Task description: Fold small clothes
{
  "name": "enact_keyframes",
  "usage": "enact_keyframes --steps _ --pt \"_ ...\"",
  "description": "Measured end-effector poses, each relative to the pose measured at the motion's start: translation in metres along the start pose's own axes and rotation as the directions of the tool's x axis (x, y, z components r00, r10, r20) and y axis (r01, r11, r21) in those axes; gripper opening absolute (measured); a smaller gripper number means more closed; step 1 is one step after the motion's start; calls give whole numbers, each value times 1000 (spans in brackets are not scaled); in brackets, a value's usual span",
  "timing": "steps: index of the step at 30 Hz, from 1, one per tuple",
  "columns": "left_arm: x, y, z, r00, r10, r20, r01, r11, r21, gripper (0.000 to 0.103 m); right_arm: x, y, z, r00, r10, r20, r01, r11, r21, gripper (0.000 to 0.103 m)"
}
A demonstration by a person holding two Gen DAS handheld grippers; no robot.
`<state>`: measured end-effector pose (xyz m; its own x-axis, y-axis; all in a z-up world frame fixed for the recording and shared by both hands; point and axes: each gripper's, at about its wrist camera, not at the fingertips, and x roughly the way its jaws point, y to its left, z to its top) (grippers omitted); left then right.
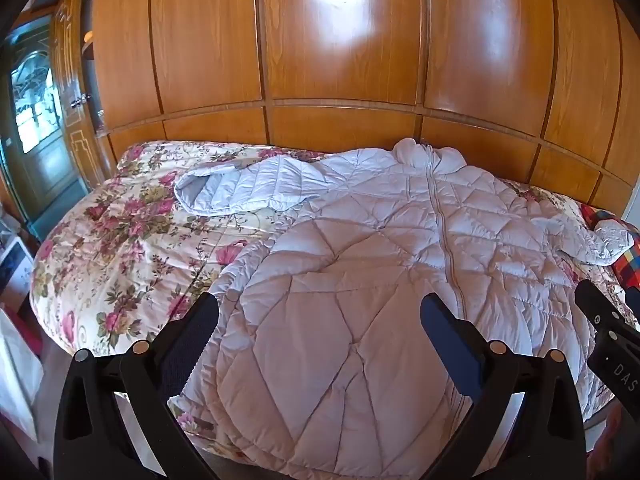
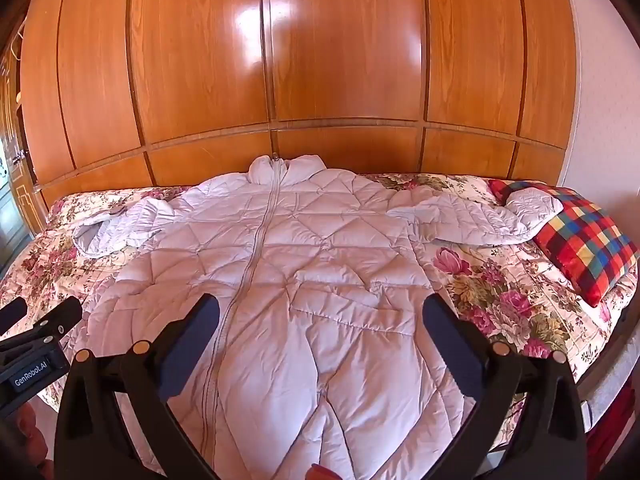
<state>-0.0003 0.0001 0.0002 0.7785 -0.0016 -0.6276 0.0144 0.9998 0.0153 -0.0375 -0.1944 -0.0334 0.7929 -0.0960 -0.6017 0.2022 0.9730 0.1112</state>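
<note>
Here, both the left tongs (image 1: 318, 314) and right tongs (image 2: 320, 314) gape wide and empty over the hem of the white quilted jacket (image 2: 304, 264) spread zip-up on the bed (image 2: 500, 280); slippery padding may slide from a shallow pinch, skewing the fold

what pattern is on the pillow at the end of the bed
The pillow has a multicoloured check of red, blue, yellow and green squares, clearest in the right wrist view.

Quilted cloth jacket (image 2: 320, 264), glossy wood wardrobe (image 2: 320, 60)
</note>
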Motion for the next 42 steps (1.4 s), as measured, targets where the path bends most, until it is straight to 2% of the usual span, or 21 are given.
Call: enact_keyframes --steps 9,42 --pt "8 -3 -6 1000 10 -28 -10 1000 7 100 1 -2 1 1000 -13 6 13 1000 -3 101" --pt "10 0 -7 999 -4 -50 5 1000 10 100 3 -4 -2 1000 -21 -4 21 1000 3 101"
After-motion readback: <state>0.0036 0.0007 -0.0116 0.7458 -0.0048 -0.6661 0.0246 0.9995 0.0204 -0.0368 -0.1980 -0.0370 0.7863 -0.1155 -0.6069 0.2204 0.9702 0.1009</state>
